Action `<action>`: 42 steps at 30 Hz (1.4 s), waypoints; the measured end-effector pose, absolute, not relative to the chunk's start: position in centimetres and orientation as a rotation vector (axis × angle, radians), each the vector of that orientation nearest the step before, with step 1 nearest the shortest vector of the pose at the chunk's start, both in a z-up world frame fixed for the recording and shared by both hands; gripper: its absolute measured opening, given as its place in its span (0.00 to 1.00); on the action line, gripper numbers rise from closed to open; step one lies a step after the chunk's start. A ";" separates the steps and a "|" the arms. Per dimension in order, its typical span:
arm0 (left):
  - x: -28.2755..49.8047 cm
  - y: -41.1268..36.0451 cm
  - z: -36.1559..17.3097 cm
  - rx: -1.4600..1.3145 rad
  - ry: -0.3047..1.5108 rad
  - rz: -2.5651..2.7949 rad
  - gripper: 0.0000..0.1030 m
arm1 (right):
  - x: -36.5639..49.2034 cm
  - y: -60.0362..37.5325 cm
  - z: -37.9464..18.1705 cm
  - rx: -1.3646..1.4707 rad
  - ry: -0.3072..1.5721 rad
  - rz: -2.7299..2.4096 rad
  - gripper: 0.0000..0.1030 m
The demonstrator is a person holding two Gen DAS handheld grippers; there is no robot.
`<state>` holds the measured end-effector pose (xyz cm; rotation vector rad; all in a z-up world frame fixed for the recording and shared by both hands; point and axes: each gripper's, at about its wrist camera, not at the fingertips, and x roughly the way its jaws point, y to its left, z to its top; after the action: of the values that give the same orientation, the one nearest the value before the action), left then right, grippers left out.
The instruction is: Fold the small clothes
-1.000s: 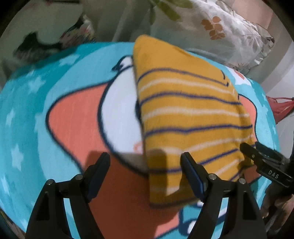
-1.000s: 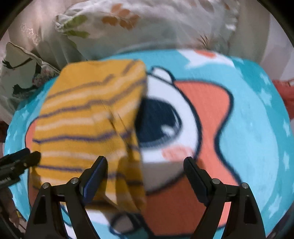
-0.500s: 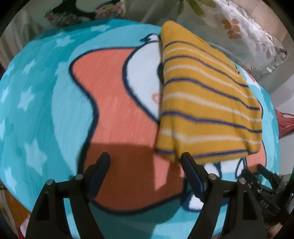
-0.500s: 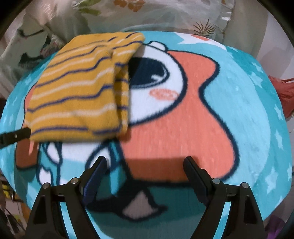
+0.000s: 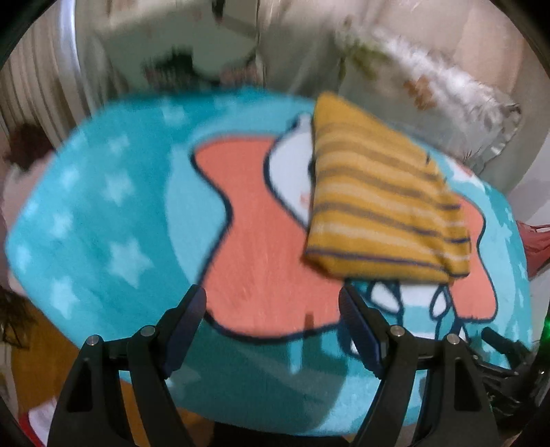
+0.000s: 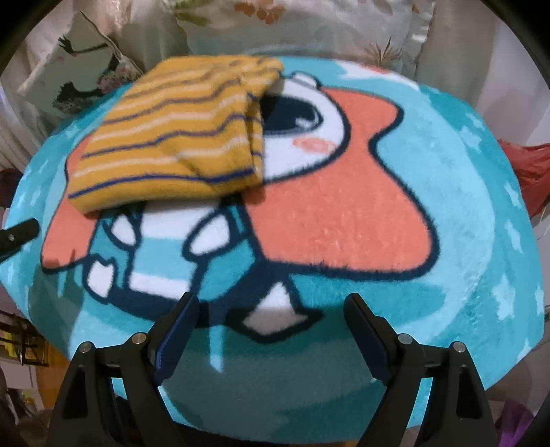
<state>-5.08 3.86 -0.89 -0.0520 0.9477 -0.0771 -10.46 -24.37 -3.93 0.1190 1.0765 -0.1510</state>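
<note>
Mustard-yellow striped garment [image 5: 381, 203] lies folded on the turquoise cartoon blanket [image 5: 103, 220], ahead-right of the left tongs [image 5: 273, 325], spread wide and empty. The right view adds floral pillows [image 6: 292, 27] behind; right tongs [image 6: 271, 323] gape wide, empty.

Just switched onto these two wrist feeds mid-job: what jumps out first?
The folded mustard-yellow striped garment lies on the far left part of a bright turquoise cartoon blanket in the right wrist view, covering part of the printed character's white face. Both grippers, left gripper and right gripper, are open and empty, clear of the cloth. Floral pillows sit beyond the blanket.
</note>
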 end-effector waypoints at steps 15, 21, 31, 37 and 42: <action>-9.3 7.5 11.7 -0.185 0.447 0.047 1.00 | -10.2 -23.5 5.2 0.114 0.814 -0.123 0.87; -7.9 6.1 14.1 -0.078 0.420 0.014 1.00 | -8.0 -23.0 6.7 0.159 0.801 -0.107 0.87; -4.1 3.4 7.1 -0.026 0.784 -0.078 1.00 | -8.5 -22.6 3.4 0.151 0.862 -0.217 0.87; -4.8 2.8 0.9 -0.036 0.974 -0.068 1.00 | -9.7 -22.5 -0.6 0.148 0.973 -0.257 0.87; -5.8 1.8 -0.8 -0.014 1.022 -0.088 1.00 | -11.1 -22.1 -2.2 0.125 1.004 -0.274 0.87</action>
<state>-5.84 1.83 -0.81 -0.0139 1.0218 -0.0884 -11.07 -22.15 -2.16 0.1247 1.0037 -0.2741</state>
